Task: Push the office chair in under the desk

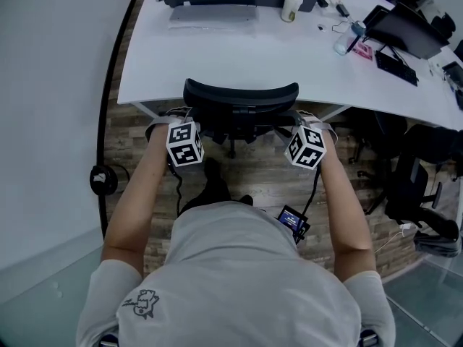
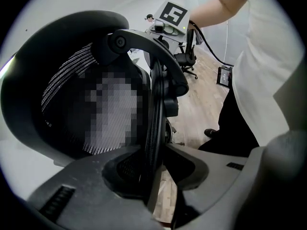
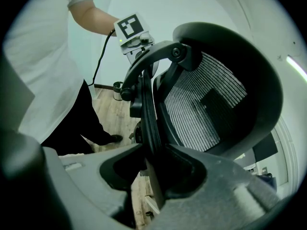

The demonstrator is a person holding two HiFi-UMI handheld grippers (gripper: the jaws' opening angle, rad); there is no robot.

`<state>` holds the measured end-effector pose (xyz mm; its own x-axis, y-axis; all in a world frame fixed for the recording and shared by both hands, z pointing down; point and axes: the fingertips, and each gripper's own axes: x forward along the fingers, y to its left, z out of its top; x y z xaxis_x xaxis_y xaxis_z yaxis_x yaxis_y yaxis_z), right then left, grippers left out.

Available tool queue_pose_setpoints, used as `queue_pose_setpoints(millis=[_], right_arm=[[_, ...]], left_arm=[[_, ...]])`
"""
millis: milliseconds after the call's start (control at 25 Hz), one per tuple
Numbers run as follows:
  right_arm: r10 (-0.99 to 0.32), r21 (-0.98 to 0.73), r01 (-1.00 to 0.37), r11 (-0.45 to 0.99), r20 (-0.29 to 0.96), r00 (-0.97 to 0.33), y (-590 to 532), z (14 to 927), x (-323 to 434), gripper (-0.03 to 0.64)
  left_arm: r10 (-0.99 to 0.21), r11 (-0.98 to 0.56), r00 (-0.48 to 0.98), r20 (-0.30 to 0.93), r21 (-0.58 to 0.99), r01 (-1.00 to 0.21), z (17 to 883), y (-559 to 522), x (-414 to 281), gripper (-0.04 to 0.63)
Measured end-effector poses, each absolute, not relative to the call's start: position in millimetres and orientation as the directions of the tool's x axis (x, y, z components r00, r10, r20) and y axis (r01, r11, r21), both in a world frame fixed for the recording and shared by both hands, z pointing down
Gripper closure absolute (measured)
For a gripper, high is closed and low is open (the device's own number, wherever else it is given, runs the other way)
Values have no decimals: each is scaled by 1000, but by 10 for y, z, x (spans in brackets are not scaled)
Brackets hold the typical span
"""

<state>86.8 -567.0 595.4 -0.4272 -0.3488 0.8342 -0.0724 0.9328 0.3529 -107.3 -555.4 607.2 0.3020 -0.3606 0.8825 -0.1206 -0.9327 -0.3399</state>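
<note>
A: Tongs status?

B: Both clamped on the office chair (image 1: 241, 96). The left gripper (image 2: 154, 150) has its matte grey jaws closed on the thin black edge of the backrest frame on the chair's left side. The right gripper (image 3: 153, 147) does the same on the chair's right side. The rim runs straight up between the pads in each gripper view.

A: Backrest build?

B: A curved hard-plastic hoop with ribbed black mesh stretched inside it. An arched black bracket with a round pivot bolt sits behind the mesh.

A: What's nearest the camera?

B: The checkered marker cubes (image 1: 184, 143) sit one each side, just behind the chair. Below the chair is a wood-plank floor (image 1: 268, 176) with rough, streaky grain.

A: Chair position?

B: The backrest's top rim overlaps the near edge of the desk (image 1: 217, 56). The desk is smooth and white with a curved front. The seat isn't visible from the head view.

A: Beyond the chair?

B: A pale paper cup (image 1: 291, 6) stands on the desktop, past the chair and slightly right. A clear bottle (image 1: 346, 40) stands further right. A second chair (image 1: 416, 186), also black, is well off to the right.
</note>
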Motion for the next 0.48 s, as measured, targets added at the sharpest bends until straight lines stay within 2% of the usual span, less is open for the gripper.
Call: queue_pose_setpoints(millis=[480], right_arm=[[-357, 355, -84, 931, 838, -412, -5758, 5956, 820, 477]], left_arm=[[-379, -925, 309, 872, -359, -124, 6070, -5631, -1112, 466]])
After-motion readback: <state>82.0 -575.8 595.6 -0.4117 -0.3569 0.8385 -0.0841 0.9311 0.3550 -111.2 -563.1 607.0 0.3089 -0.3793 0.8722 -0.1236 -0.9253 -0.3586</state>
